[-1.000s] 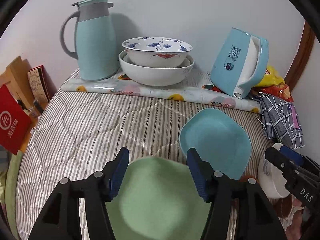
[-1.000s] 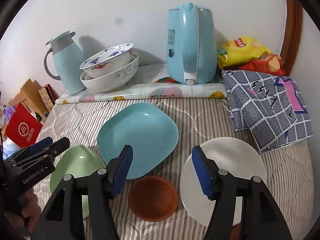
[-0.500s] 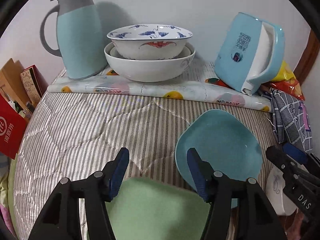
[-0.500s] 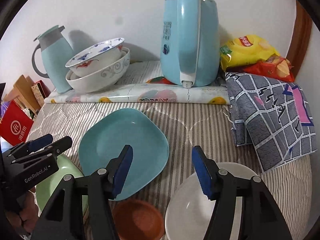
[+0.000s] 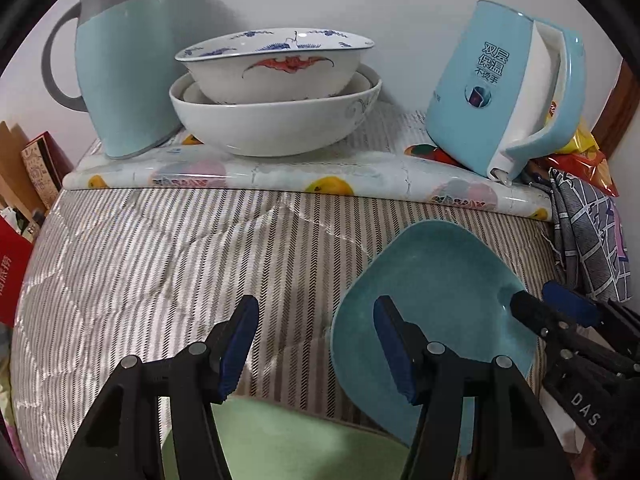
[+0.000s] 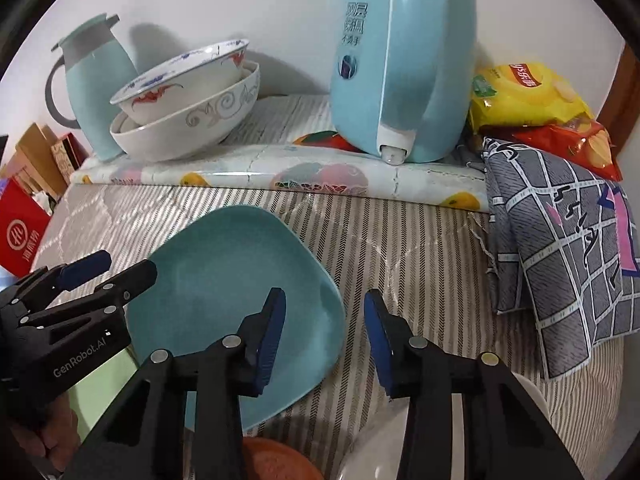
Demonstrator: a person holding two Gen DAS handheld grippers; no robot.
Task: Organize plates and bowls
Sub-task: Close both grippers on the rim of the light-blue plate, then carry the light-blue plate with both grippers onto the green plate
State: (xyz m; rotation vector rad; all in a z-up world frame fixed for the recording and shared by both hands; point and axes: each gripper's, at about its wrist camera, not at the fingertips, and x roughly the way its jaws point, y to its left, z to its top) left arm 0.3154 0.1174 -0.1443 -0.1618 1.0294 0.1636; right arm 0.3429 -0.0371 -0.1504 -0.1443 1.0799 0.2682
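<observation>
The right claw [image 6: 324,336] has just been narrowing, with only striped bed quilt [image 5: 160,260] between its blue pads and nothing held. The teal rounded-square plate [image 6: 236,280] lies flat on the quilt at its ten o'clock, its near edge just beside the left pad. The left claw [image 5: 316,344] hangs half open and empty, the pale green plate [image 5: 288,440] at its six o'clock. To grip well, I judge each claw should straddle a rim before pinching, since plates sink into soft bedding.
</observation>
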